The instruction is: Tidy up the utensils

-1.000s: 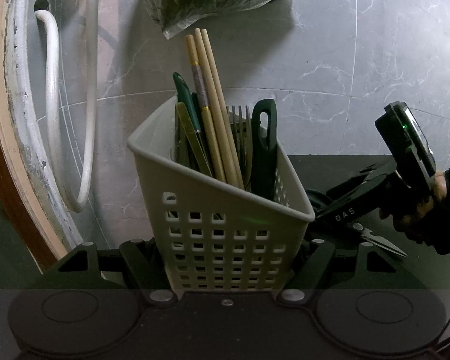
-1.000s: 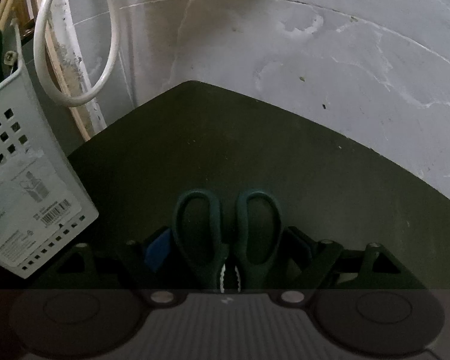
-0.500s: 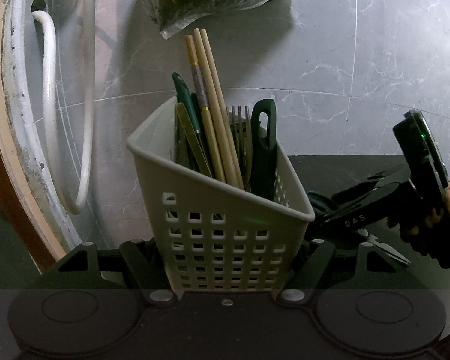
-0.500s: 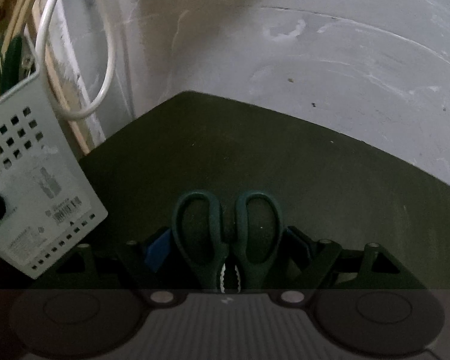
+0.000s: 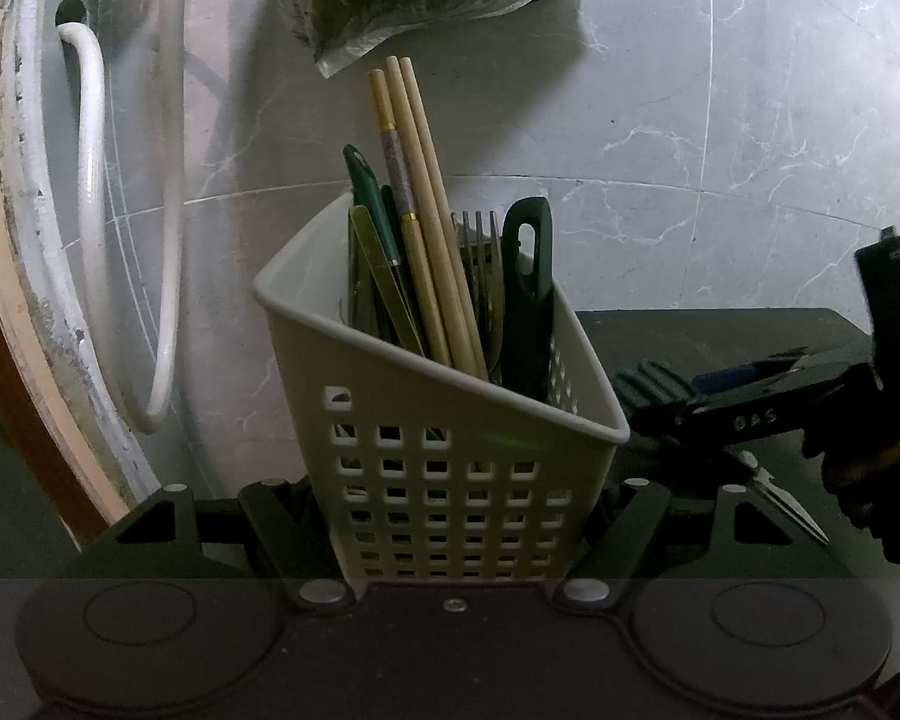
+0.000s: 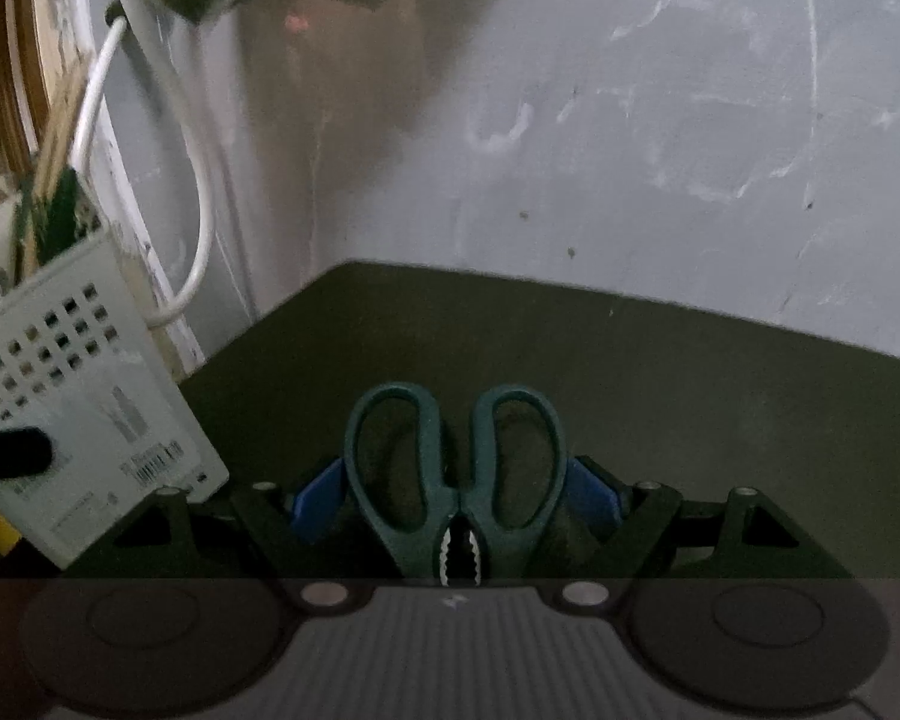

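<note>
Green scissors (image 6: 455, 480) show handles here, blades (image 5: 786, 495) there.

The dark table (image 6: 570, 348) lies bare toward its far edge; the utensil basket (image 6: 90, 396) blocks its left edge.

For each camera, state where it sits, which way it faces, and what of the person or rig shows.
Left wrist: on the left gripper, facing the tiled wall; its fingers clamp the utensil basket; right gripper and gloved hand at right.
Right wrist: on the right gripper, facing the dark mat; blue pads hold the scissors.
Shared: basket, scissors, white hose.
</note>
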The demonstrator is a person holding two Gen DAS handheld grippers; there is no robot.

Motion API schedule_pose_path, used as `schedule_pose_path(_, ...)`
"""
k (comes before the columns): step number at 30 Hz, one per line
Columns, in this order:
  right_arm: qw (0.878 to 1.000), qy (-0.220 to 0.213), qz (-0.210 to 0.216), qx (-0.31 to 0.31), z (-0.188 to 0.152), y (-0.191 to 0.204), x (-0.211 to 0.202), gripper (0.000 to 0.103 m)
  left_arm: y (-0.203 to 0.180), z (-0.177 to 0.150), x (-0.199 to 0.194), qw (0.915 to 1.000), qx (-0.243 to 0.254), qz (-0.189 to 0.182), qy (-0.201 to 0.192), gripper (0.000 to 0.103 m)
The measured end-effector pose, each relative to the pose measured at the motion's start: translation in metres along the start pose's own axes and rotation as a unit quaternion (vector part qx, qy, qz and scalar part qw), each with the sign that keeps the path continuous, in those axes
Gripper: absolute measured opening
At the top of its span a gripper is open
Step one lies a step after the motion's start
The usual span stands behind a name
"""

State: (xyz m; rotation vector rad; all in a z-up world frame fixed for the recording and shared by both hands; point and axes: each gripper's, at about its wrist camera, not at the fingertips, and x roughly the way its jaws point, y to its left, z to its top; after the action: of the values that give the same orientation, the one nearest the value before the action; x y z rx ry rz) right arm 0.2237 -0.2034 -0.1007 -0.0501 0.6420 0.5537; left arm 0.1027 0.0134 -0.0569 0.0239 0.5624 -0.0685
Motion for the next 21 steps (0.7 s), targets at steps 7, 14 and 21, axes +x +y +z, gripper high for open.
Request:
schedule_pose_path(7, 0.998, -0.06, -0.001, 0.01, 0.007, -0.001, -0.031, 0.083, 0.0, 0.0, 0.0, 1.0, 0.001, -0.001, 0.0, 0.076)
schedule_pose_path(14, 0.996, -0.091, -0.004, 0.01, 0.013, -0.001, -0.044, 0.083, -0.001, 0.0, 0.001, 1.0, 0.003, -0.001, 0.0, 0.076)
schedule_pose_path(21, 0.994, -0.112, -0.004, 0.012, 0.015, 0.002, -0.057, 0.083, -0.001, 0.0, 0.001, 1.0, 0.004, -0.001, 0.0, 0.076)
